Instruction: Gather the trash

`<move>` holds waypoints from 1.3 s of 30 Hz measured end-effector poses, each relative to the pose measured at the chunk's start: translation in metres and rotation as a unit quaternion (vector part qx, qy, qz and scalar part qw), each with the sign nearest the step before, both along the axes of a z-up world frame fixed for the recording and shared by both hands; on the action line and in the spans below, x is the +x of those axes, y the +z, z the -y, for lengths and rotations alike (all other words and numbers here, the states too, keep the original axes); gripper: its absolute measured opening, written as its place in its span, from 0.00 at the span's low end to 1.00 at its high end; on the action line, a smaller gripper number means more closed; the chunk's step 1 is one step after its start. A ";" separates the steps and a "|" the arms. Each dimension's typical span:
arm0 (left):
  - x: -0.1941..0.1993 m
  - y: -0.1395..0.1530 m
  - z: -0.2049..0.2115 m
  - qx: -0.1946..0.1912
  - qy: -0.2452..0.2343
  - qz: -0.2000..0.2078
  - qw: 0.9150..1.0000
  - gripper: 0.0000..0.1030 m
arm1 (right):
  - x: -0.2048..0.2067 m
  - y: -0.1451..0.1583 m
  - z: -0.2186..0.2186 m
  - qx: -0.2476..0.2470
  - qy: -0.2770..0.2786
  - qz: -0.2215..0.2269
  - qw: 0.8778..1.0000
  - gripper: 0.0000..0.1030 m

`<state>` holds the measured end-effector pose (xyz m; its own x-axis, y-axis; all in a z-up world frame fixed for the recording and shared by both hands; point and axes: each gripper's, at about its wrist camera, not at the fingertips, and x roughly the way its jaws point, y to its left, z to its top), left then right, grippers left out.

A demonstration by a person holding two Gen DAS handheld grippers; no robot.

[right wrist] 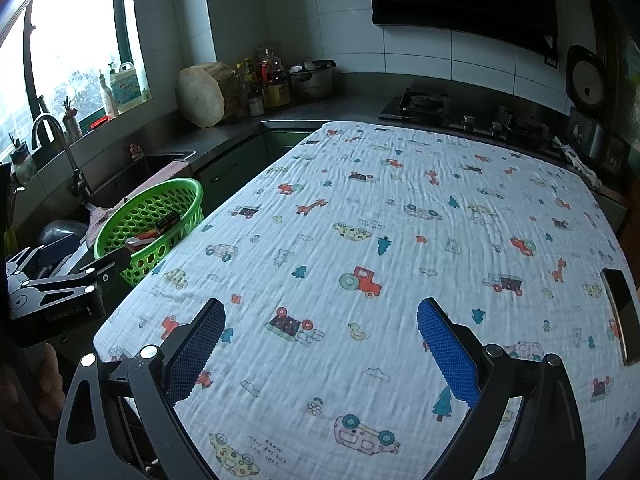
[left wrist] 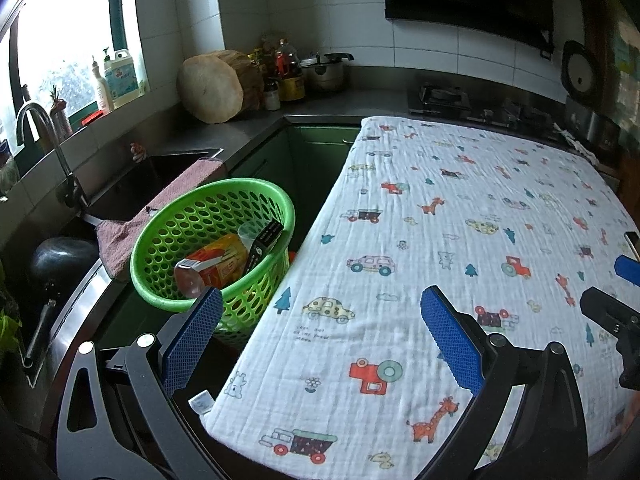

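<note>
- The trash sat in the green basket (left wrist: 212, 240), which stood just off the left edge of the cloth-covered counter (left wrist: 460, 240), beside the sink (left wrist: 132, 188): an orange carton (left wrist: 216, 264), a dark slim box (left wrist: 266, 242) leaning on the basket wall, and what looked like a clear cup (left wrist: 248, 234) between them.
- The left gripper (left wrist: 322, 318) hung over the counter's left edge, near the basket, its blue pads spread wide with nothing between them.
- The right gripper (right wrist: 320, 326) hovered above the middle of the patterned cloth, likewise spread and empty.
- No loose trash showed on the cloth in either view; the only other thing on it was a flat dark object, perhaps a phone (right wrist: 622, 316), at the far right edge.
- By that evidence the collecting looked finished or close to it: the step in hand seemed to be a check of the surface.
- A next move would call for judging whether the dark object counts as trash; if not, both grippers could simply draw back.
- Beyond lay the faucet (left wrist: 44, 140), a pink towel (left wrist: 160, 208) over the sink rim, a round chopping block (left wrist: 212, 88) and the stove (left wrist: 444, 98).
</note>
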<state>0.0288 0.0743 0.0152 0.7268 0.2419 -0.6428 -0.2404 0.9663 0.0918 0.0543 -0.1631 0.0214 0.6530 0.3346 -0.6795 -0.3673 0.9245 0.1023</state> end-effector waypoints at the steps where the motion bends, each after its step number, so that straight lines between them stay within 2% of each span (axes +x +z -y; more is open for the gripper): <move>1: 0.000 0.000 0.001 -0.001 0.000 0.001 1.000 0.95 | 0.000 0.000 0.000 0.000 0.000 -0.001 1.000 0.91; 22: 0.001 -0.001 0.017 0.005 -0.018 0.012 1.000 0.95 | 0.002 -0.003 0.001 0.000 -0.003 -0.003 1.000 0.91; 39: 0.003 -0.003 0.024 0.000 -0.028 0.001 1.000 0.95 | 0.002 -0.003 0.008 0.002 -0.010 -0.004 1.000 0.91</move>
